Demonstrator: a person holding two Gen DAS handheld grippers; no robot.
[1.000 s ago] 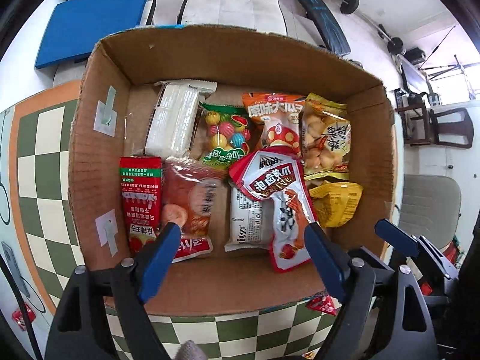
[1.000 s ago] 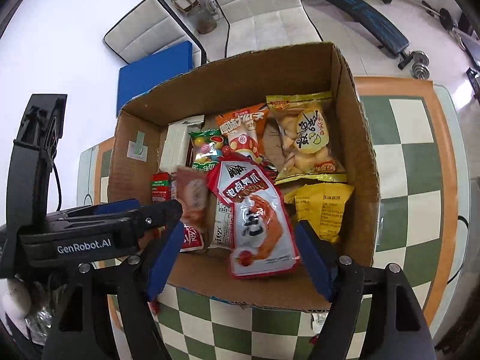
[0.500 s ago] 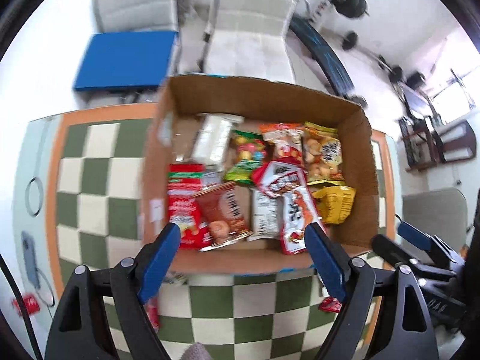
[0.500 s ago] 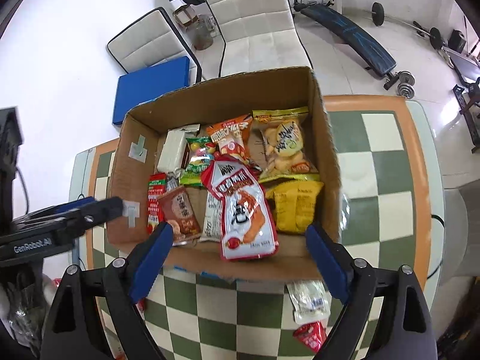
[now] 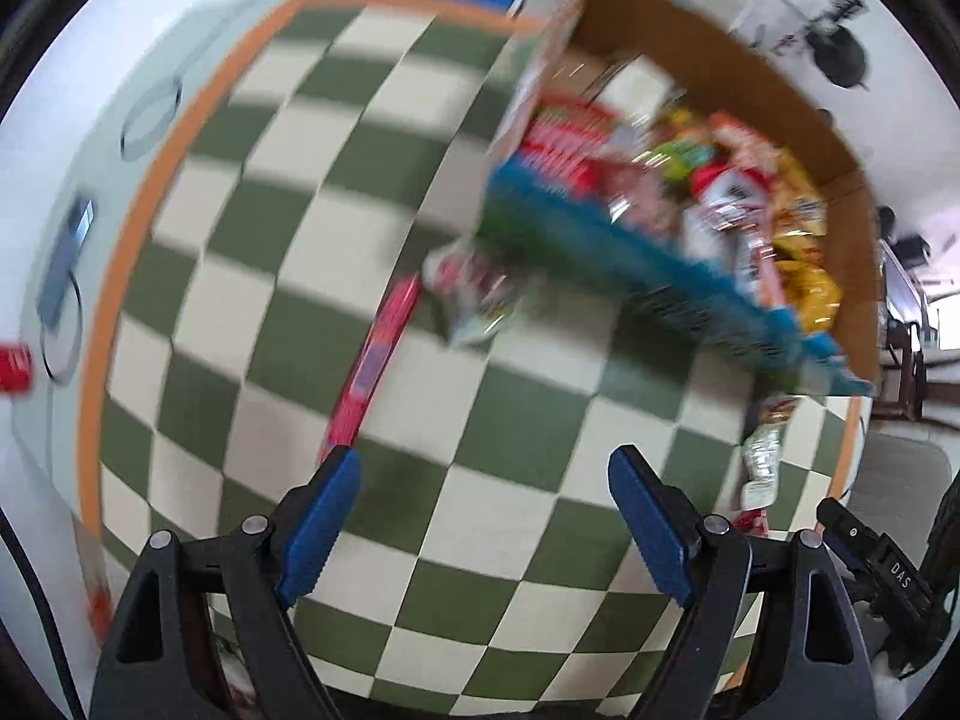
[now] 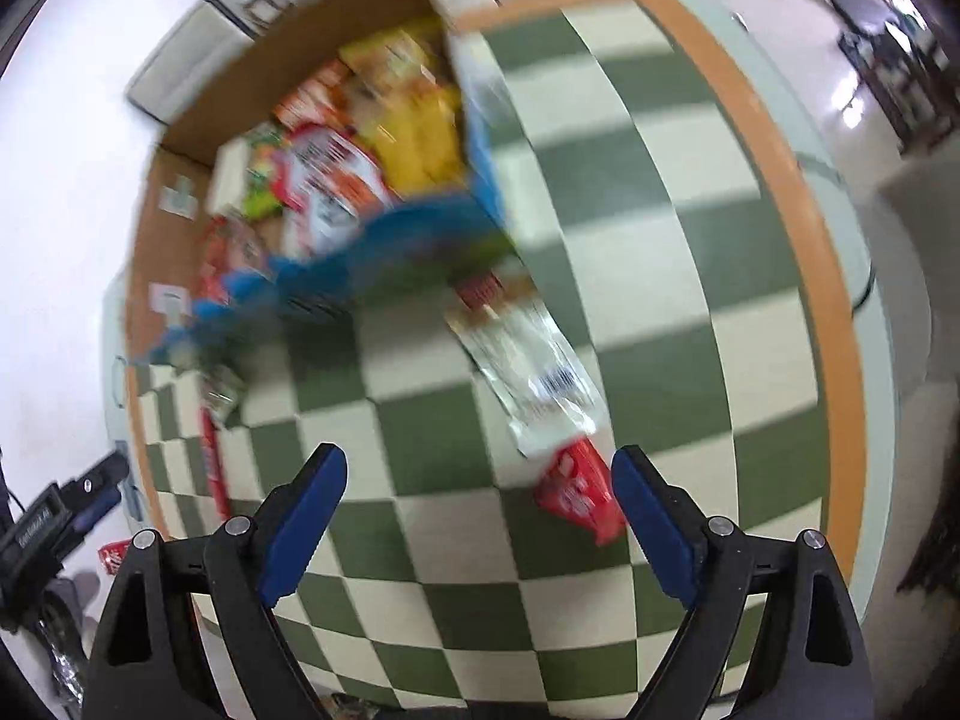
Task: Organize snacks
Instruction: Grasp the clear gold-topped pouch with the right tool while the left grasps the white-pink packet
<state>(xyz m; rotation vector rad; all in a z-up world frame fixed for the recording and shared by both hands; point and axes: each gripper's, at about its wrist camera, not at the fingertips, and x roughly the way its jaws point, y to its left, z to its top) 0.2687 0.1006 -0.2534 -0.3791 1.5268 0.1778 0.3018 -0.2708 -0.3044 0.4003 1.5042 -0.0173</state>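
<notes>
Both views are pretty smeared with motion blur, so details are rough. The left gripper (image 5: 483, 468) has its jaws spread wide with nothing between them, just the green-and-cream checkered table (image 5: 288, 276) underneath. Same deal with the right gripper (image 6: 480, 468): jaws wide apart, holding nothing.

The cardboard box (image 5: 708, 60) sits toward the far side of the table and it's stuffed with snack packets, red, yellow, green and white ones all jumbled together. I can't read any of them through the blur.

A few snacks are loose on the table outside the box. A long pink-red packet (image 5: 372, 366) lies near the box's front corner, with a crumpled pale wrapper (image 5: 474, 294) right beside the box. In the right wrist view, a clear, white-ish packet (image 6: 534, 372) lies in front of the box, and a small red packet (image 6: 576, 495) sits at its near end, just inside the right jaw, not gripped. Another small red packet (image 5: 13, 367) sits off past the table's orange border.
</notes>
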